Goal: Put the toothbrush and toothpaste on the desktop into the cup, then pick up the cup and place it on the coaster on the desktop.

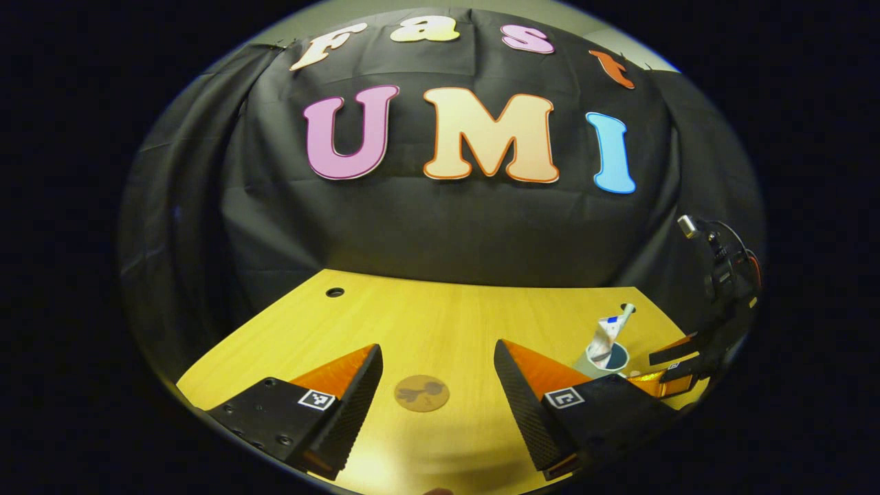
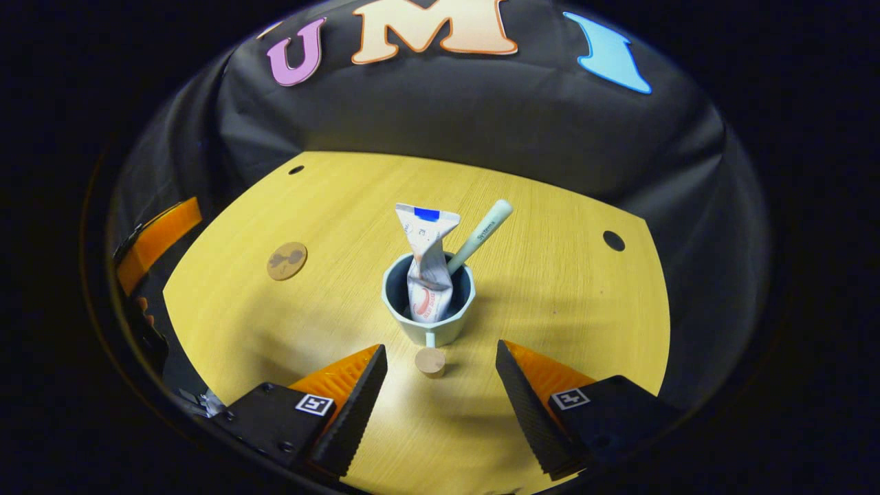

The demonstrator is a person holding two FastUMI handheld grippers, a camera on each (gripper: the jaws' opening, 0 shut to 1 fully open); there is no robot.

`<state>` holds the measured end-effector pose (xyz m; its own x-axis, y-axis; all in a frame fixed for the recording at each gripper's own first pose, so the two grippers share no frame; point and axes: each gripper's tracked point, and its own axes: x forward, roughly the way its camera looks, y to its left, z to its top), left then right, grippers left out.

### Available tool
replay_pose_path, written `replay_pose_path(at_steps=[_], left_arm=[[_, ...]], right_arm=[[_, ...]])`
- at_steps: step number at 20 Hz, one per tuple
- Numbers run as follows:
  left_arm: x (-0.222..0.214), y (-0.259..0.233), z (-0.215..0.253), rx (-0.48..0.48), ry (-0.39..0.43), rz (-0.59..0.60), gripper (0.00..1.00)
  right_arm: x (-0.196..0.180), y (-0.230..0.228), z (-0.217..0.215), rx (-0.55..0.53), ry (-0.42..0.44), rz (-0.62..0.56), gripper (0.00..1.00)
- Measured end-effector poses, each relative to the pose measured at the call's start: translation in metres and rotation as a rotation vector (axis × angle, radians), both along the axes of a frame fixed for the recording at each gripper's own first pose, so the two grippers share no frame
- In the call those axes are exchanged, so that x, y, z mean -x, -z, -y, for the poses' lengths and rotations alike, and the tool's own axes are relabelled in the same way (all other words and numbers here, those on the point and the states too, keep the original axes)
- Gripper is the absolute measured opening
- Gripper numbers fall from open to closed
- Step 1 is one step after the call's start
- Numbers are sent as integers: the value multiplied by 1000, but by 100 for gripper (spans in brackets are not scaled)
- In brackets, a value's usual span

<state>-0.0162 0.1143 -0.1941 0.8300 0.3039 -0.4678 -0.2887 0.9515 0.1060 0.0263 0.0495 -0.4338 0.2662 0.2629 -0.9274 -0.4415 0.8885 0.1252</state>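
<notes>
A pale cup [image 2: 427, 313] stands upright mid-table, holding a crumpled toothpaste tube [image 2: 426, 265] and a toothbrush [image 2: 481, 234] that leans to the right. Its handle ends in a round wooden knob [image 2: 430, 360] pointing at my right gripper [image 2: 440, 385], which is open just short of the knob. The round brown coaster [image 2: 287, 260] lies to the cup's left. In the left gripper view, my left gripper [image 1: 436, 388] is open above the table with the coaster [image 1: 421, 393] between its fingers' line of sight. The cup [image 1: 608, 357] with the toothpaste [image 1: 605, 337] sits at the right there, the other gripper [image 1: 677, 371] beside it.
The wooden desktop [image 2: 564, 289] has small round holes near its back corners [image 2: 613, 240]. Black cloth walls close in the back and sides. Part of the left gripper [image 2: 155, 240] shows at the table's left edge in the right gripper view.
</notes>
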Motion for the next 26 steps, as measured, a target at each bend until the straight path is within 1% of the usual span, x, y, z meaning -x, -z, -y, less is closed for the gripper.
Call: replay_pose_path(at_steps=[2, 3, 4, 6, 7, 8, 9, 10, 12, 13, 14, 15, 16, 17, 18, 19, 20, 22, 23, 24, 26], left_arm=[[7, -3, -18, -10, -18, -3, 94], [10, -4, -28, -17, -31, -10, 94], [14, -5, -36, -26, -45, -15, 94], [23, -12, -56, -46, -78, -13, 94], [28, -15, -65, -52, -91, -13, 94], [32, -16, -73, -59, -102, -15, 94], [36, -15, -81, -64, -117, -23, 94], [40, -16, -88, -63, -129, -29, 94], [49, -17, -98, -50, -151, -34, 94], [53, -17, -102, -53, -160, -37, 94], [55, -20, -107, -63, -167, -38, 94], [58, -23, -113, -74, -174, -36, 94], [59, -27, -116, -79, -177, -31, 94], [62, -28, -119, -83, -180, -31, 94], [62, -30, -120, -86, -179, -27, 94], [62, -32, -123, -91, -180, -24, 94], [63, -32, -125, -94, -181, -27, 94], [63, -29, -125, -92, -176, -36, 95], [63, -28, -125, -89, -170, -37, 95], [62, -28, -125, -86, -166, -37, 94], [59, -25, -126, -76, -153, -44, 94]], right_arm=[[-5, 6, -4, 22, 21, -39, 98], [-8, 11, -2, 52, 28, -47, 96], [-12, 16, -3, 72, 28, -54, 98], [-13, 23, -5, 99, 27, -94, 98], [-10, 28, -7, 104, 22, -112, 96], [-8, 33, -8, 117, 14, -126, 97], [-6, 37, -9, 132, 6, -144, 92], [-4, 42, -9, 151, -4, -161, 89], [1, 50, -17, 148, -6, -209, 85], [4, 53, -21, 148, 3, -233, 77], [5, 55, -21, 158, -2, -242, 73], [6, 59, -19, 172, -18, -242, 64], [6, 59, -19, 182, -33, -242, 67], [9, 59, -17, 196, -42, -244, 59], [11, 61, -14, 196, -46, -251, 53], [10, 58, -14, 197, -42, -250, 28], [11, 58, -15, 200, -40, -256, 31], [11, 59, -16, 202, -41, -246, 31], [10, 57, -17, 197, -29, -235, 31], [9, 56, -17, 197, -19, -232, 28], [7, 57, -21, 182, -3, -206, 28]])
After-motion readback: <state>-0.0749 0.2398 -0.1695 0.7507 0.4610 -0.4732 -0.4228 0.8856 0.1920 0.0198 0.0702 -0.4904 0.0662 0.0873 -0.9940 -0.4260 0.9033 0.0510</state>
